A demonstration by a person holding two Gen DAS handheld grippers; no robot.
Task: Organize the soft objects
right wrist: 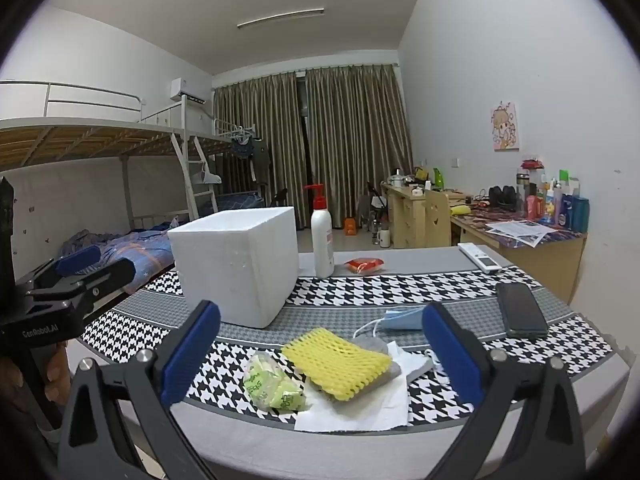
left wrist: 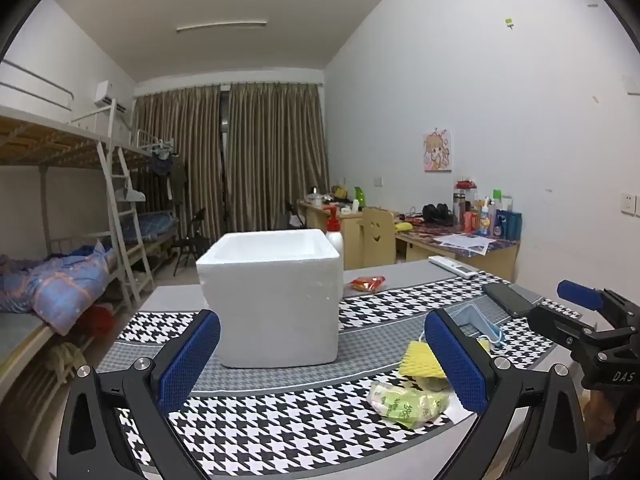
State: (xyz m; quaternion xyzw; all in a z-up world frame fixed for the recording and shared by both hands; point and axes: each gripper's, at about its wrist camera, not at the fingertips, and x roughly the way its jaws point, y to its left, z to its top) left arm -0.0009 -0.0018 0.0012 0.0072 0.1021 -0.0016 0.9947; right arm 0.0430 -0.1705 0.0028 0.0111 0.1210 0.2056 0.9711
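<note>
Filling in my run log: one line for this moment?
left gripper: open, empty | right gripper: open, over yellow foam net | foam box: upright

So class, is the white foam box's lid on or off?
Off: the white foam box shows an open rim with no lid; what is inside cannot be seen.

"DAS" in white on right tongs (left wrist: 580,300) body, left-wrist view. "GenRoboLAI", approx., on left tongs (right wrist: 78,266) body, right-wrist view. Green packet (right wrist: 274,386) print unreadable.

The foam box (left wrist: 276,300) hides most of the pump bottle (left wrist: 335,236).
</note>
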